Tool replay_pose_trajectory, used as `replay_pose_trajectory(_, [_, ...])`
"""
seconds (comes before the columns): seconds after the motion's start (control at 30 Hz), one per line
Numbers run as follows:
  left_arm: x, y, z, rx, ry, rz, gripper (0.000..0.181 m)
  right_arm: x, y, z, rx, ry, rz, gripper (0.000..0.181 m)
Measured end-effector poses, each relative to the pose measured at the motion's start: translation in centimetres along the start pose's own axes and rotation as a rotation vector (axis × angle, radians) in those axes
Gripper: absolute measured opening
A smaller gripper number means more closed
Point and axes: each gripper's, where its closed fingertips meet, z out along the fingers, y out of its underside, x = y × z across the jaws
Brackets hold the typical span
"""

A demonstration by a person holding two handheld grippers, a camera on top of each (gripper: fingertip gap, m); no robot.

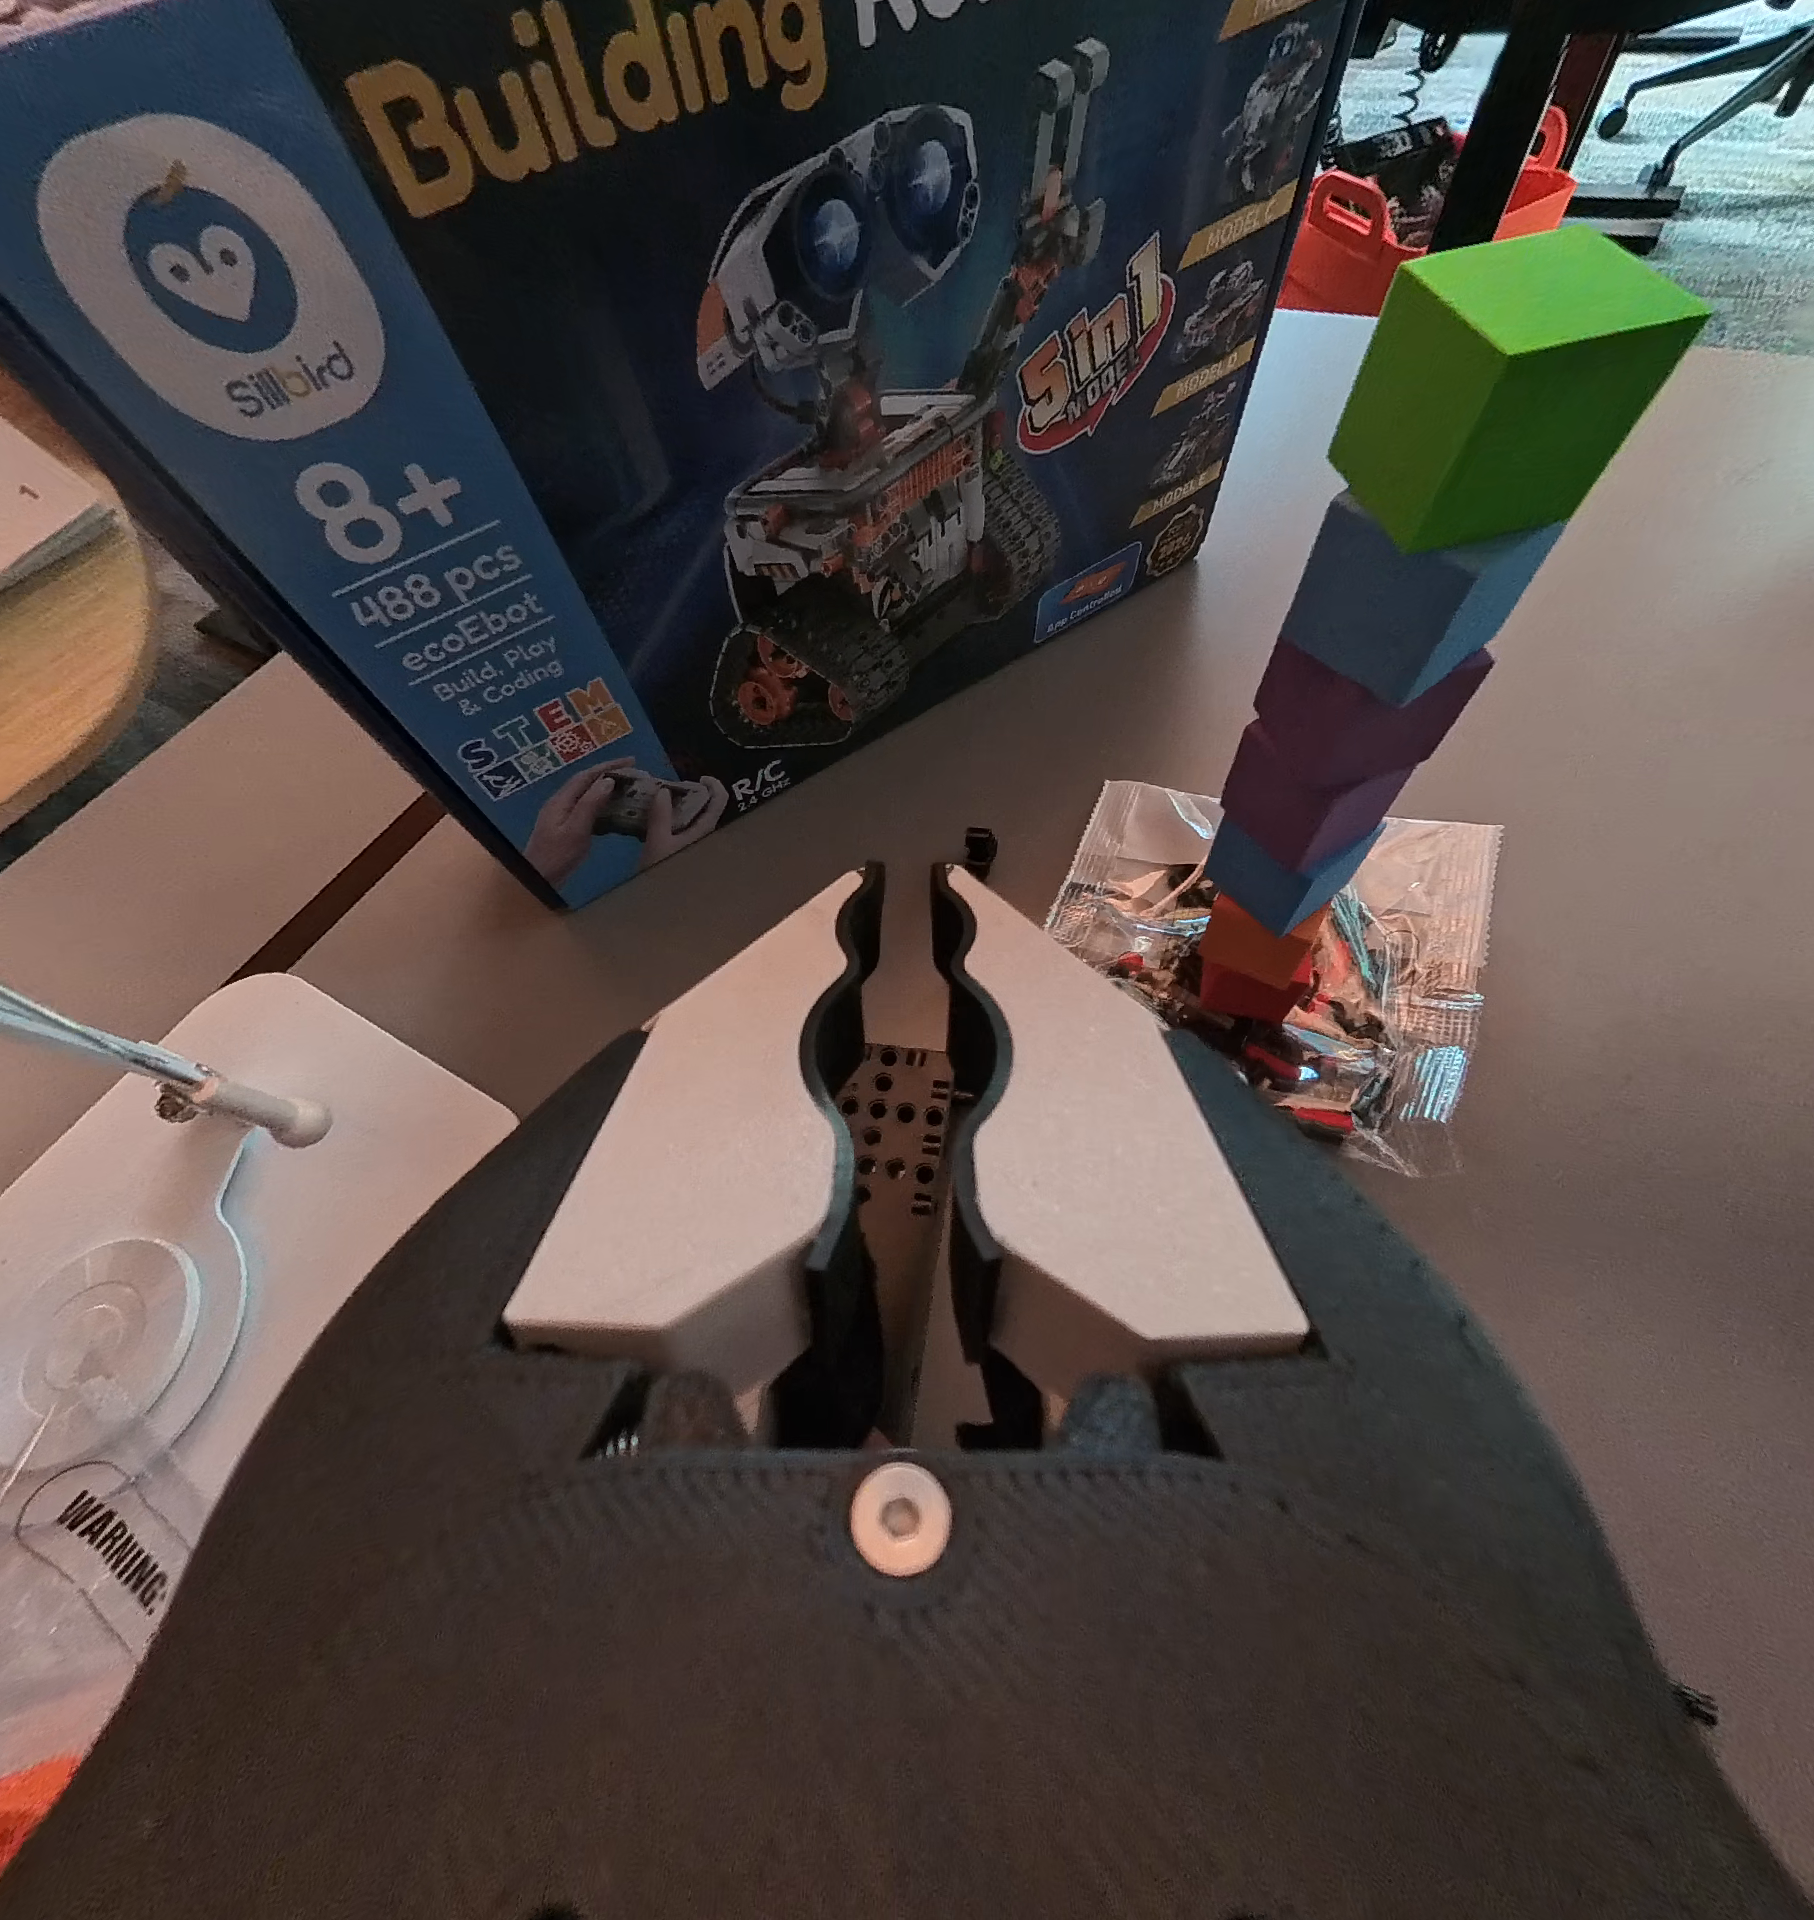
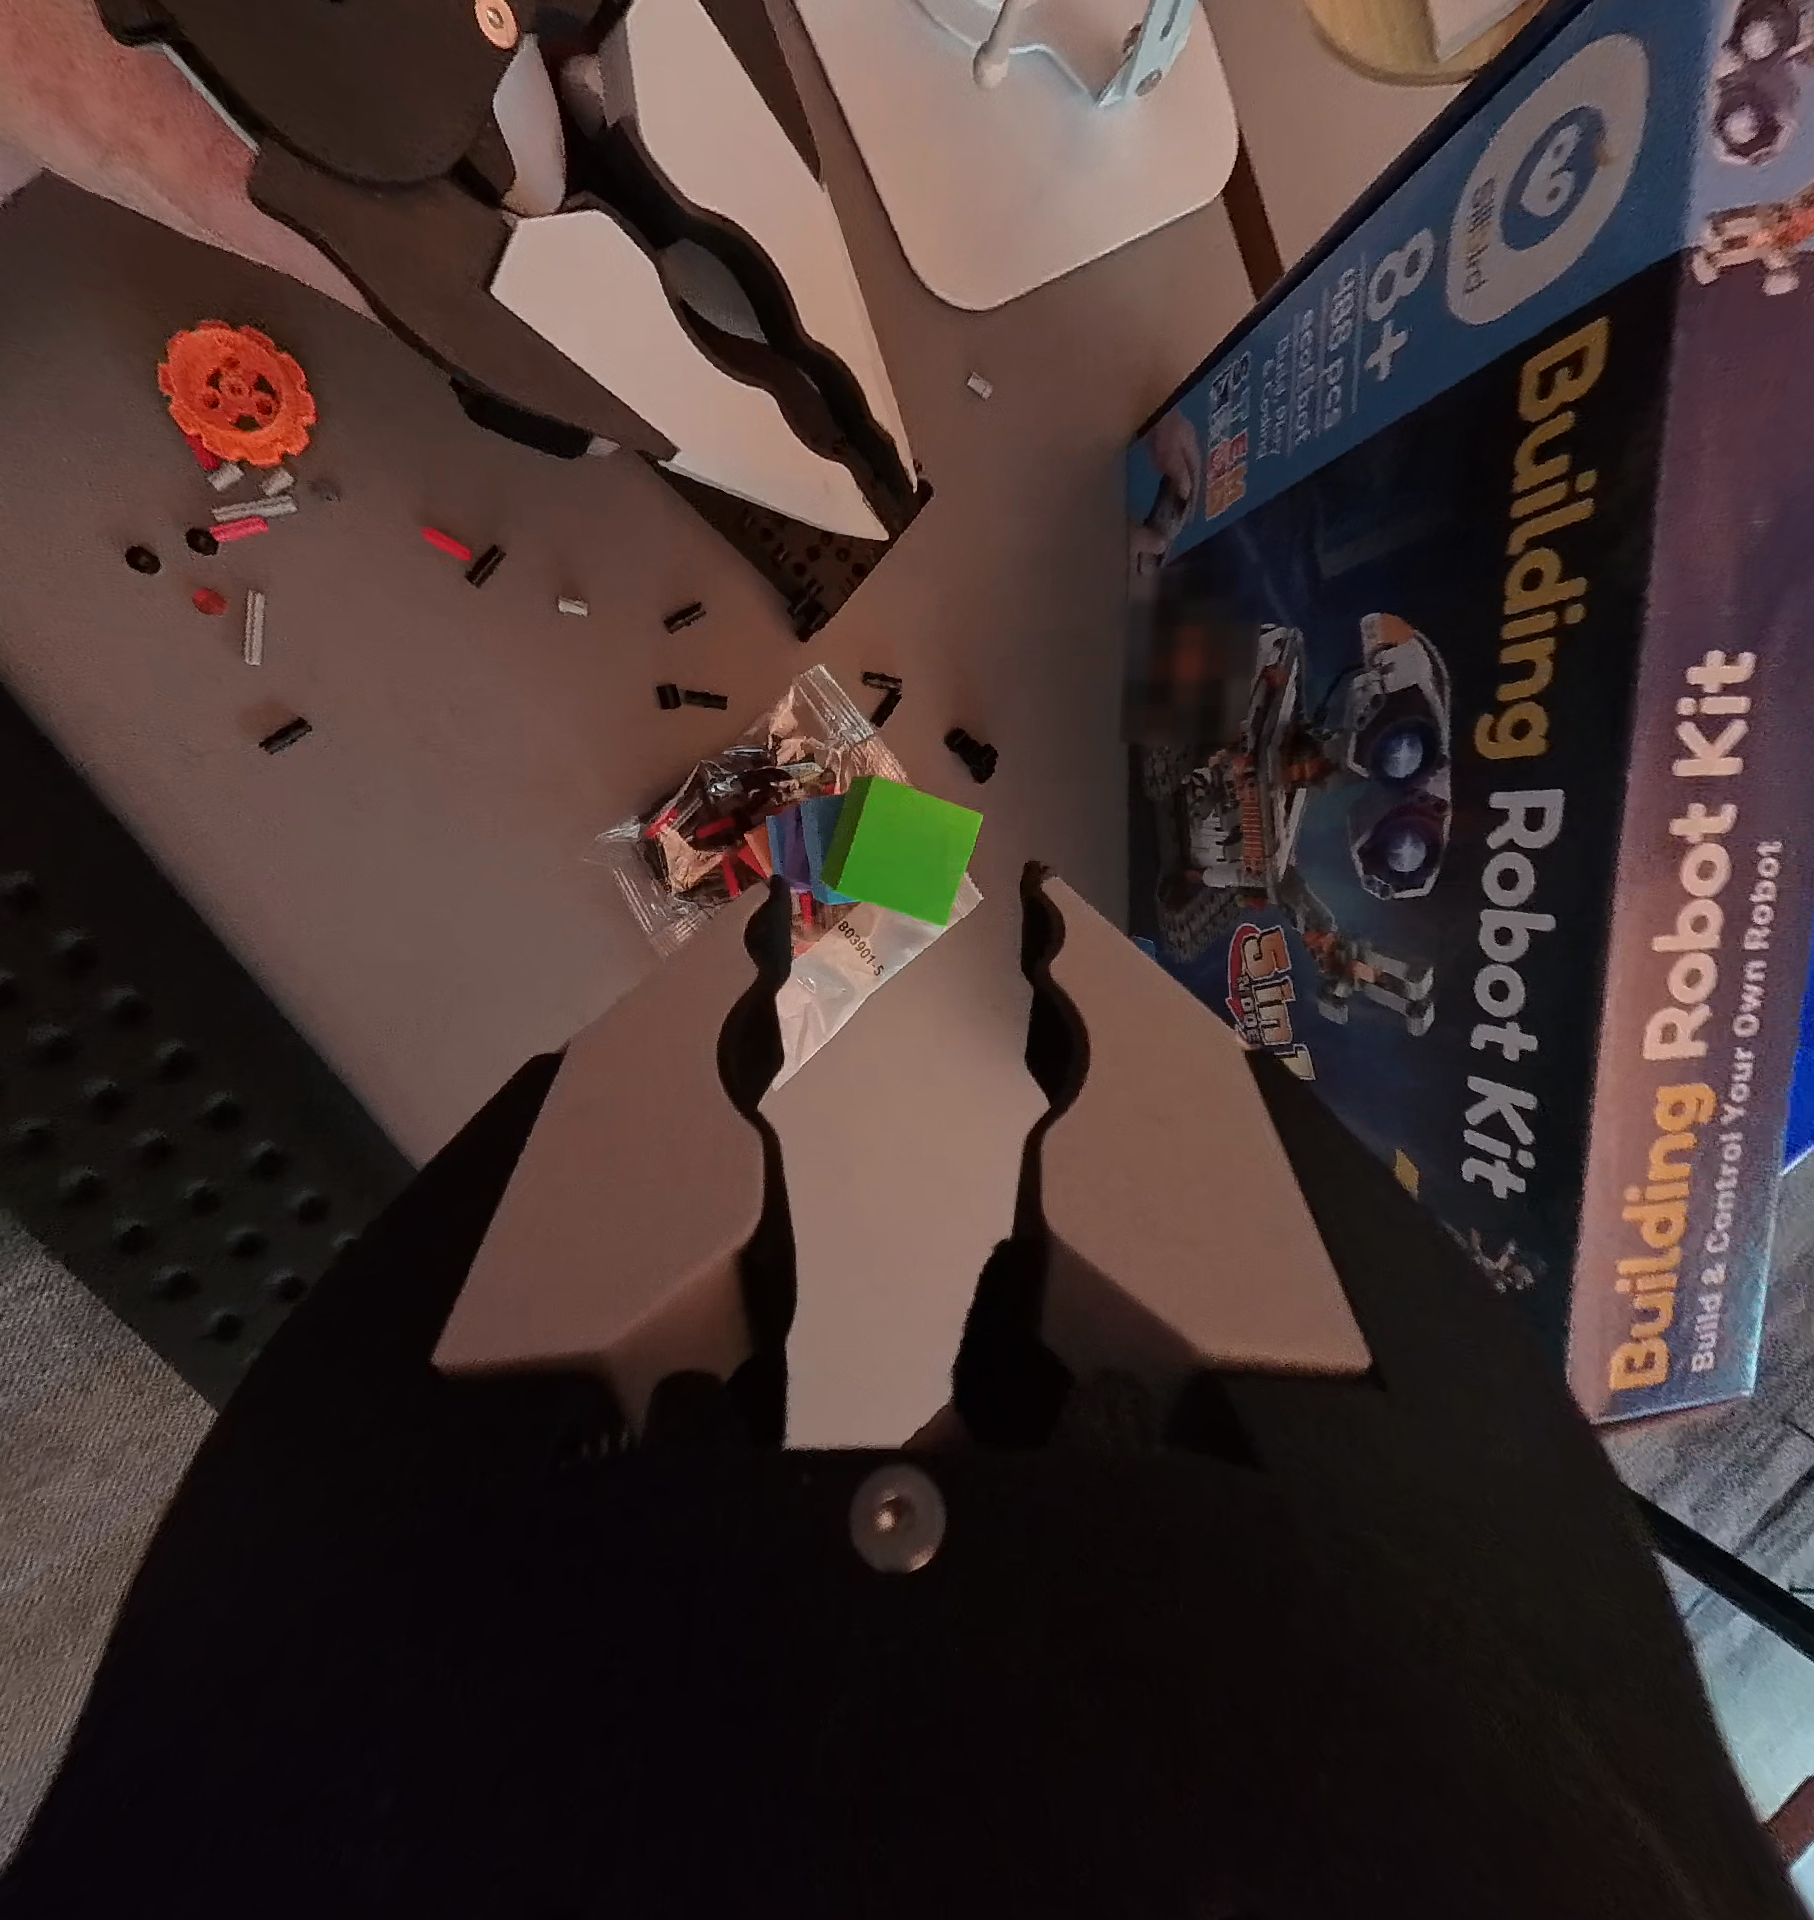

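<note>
A leaning tower of several coloured blocks, with a green block point(image 1: 1505, 384) on top, stands on a clear bag of small parts point(image 1: 1402, 997). My left gripper point(image 1: 908, 878) is to the tower's left, low over the table. It is shut on a black perforated plate point(image 1: 898, 1132) that hangs below its fingers. It also shows in the right wrist view point(image 2: 908, 483) with the plate point(image 2: 820, 566). My right gripper point(image 2: 905, 883) is open and empty. It looks straight down on the green block point(image 2: 903, 862), which lies just beyond its fingertips, and on the bag point(image 2: 695, 862).
A large blue robot kit box point(image 1: 778, 416) stands behind the tower, also seen in the right wrist view point(image 2: 1505, 727). An orange gear point(image 2: 236, 393) and loose small pins point(image 2: 467, 561) are scattered on the table. A white stand base point(image 1: 259, 1091) is at the left. A black studded mat point(image 2: 103, 1039) lies past the table edge. Some 12 centimeters of space lies between my two pairs of fingers. The left tips stand about 20 centimeters off the orange gear point(image 2: 236, 393).
</note>
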Motion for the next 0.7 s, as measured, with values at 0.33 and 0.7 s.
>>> replay_pose_trajectory(0.33, [-1.2,0.4,-0.8,0.000,-0.028,-0.029,0.008,-0.3,2.0,-4.5,0.177,0.127,0.095,0.043])
replay_pose_trajectory(0.7, [2.2,2.5,1.7,-0.125,0.062,0.018,0.008,-2.6,9.4,-3.5,0.246,0.134,0.280,0.039])
